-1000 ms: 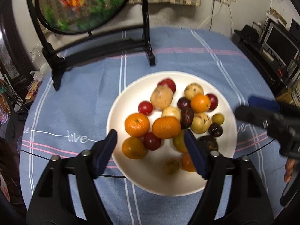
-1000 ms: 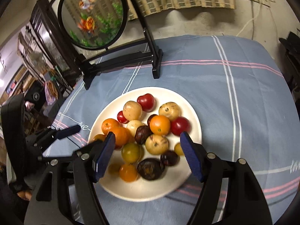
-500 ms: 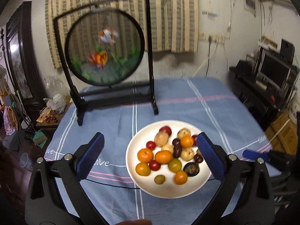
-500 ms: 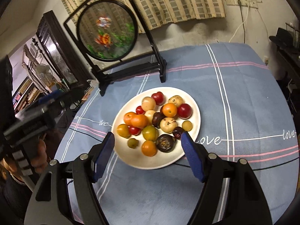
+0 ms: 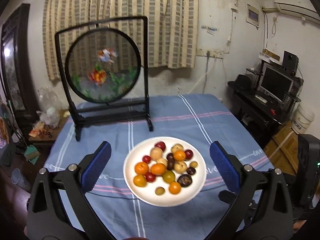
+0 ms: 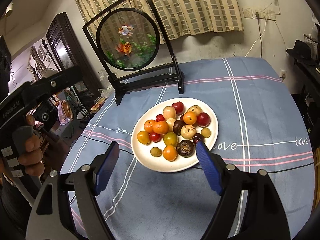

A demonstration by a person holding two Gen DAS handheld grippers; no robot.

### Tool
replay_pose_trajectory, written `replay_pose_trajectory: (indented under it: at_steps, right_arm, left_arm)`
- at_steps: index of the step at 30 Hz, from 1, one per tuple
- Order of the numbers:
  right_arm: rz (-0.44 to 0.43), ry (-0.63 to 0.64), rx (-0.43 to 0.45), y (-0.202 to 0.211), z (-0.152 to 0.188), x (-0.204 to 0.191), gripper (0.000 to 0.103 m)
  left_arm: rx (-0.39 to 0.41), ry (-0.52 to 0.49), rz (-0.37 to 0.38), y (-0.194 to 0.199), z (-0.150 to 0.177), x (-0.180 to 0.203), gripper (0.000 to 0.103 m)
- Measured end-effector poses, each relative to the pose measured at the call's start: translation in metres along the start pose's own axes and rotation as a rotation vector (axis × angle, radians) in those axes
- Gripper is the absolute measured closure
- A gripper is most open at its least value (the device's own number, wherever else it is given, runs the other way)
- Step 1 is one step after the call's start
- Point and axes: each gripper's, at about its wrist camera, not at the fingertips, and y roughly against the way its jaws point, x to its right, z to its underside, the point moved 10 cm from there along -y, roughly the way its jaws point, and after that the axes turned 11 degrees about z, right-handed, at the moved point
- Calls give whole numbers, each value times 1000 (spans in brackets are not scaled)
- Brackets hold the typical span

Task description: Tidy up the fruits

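Note:
A white plate (image 5: 152, 199) (image 6: 147, 161) sits on the blue tablecloth and holds several small fruits. Among them are an orange tangerine (image 5: 141, 168) (image 6: 160, 127), a red plum (image 5: 160, 145) (image 6: 178, 106) and a dark purple fruit (image 5: 184, 180) (image 6: 185, 148). My left gripper (image 5: 160, 147) hovers above and short of the plate, open wide, with nothing between its fingers. My right gripper (image 6: 157, 144) also hangs back from the plate. Its jaws are opening and grip nothing; its right fingertip (image 6: 201, 146) overlaps the plate's near edge in the picture.
A black-framed round embroidered screen (image 5: 103, 68) (image 6: 128, 38) stands at the table's far side. A hand (image 6: 30, 152) holds the left gripper's handle at the left edge of the right wrist view. A dark desk with a monitor (image 5: 276, 84) stands to the right of the table.
Both grippers have drawn back and risen away from the plate, so the fruits look smaller. The left jaws have spread wider, and the right jaws have widened a little.

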Motion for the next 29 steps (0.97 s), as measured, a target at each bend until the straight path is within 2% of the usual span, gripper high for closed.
replay_pose_trajectory:
  at_steps: [2, 4, 9, 15, 29]
  right_arm:
    - [0, -1, -4, -1, 2, -2, 23]
    - [6, 2, -6, -2, 5, -3, 23]
    - [54, 34, 7, -5, 5, -10, 24]
    - [139, 75, 45, -7, -6, -14, 24]
    - [141, 114, 19, -19, 2, -20, 24]
  left_arm:
    - [-6, 31, 5, 0, 5, -2, 3]
    - [-4, 40, -40, -1, 8, -8, 3]
    - [-79, 67, -125, -19, 28, -31, 3]
    - [-137, 81, -163, -31, 44, -48, 3]
    - [-124, 81, -198, -25, 39, -55, 3]
